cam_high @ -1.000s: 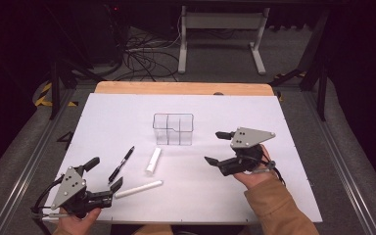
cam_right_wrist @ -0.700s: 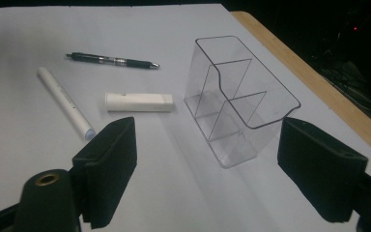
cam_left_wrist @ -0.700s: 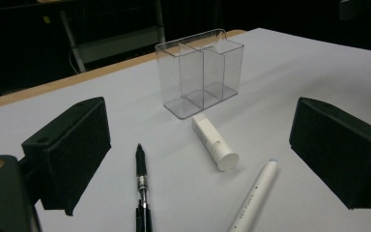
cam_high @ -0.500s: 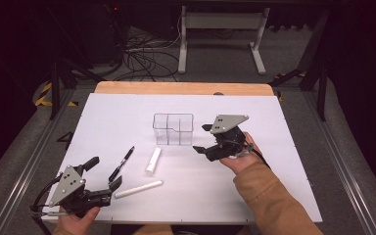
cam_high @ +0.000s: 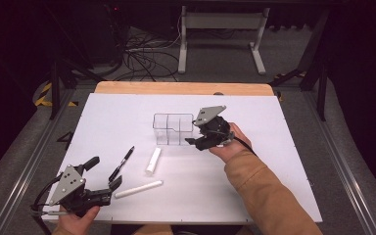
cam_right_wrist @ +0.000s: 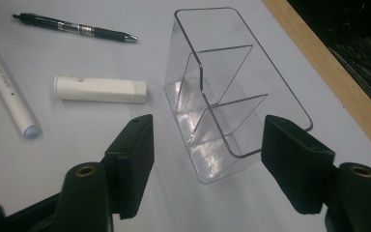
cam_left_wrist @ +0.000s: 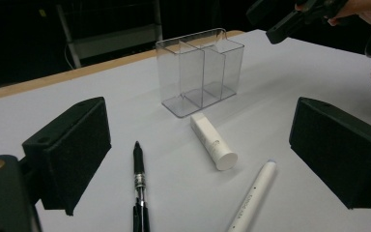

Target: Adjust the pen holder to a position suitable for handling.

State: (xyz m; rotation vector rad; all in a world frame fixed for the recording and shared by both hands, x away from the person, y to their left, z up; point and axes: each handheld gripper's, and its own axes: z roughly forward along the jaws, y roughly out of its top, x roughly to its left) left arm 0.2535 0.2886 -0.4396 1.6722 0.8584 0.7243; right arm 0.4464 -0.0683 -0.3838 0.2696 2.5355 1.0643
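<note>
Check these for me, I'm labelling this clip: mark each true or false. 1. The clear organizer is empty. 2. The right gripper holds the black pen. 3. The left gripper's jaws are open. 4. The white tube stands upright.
1. True: the clear organizer has nothing in its compartments.
2. False: the right gripper, whose jaws have just been closing, is beside the organizer with nothing between them; the black pen lies on the table.
3. True: the left gripper is open, holding nothing.
4. False: the white tube lies flat.
</note>
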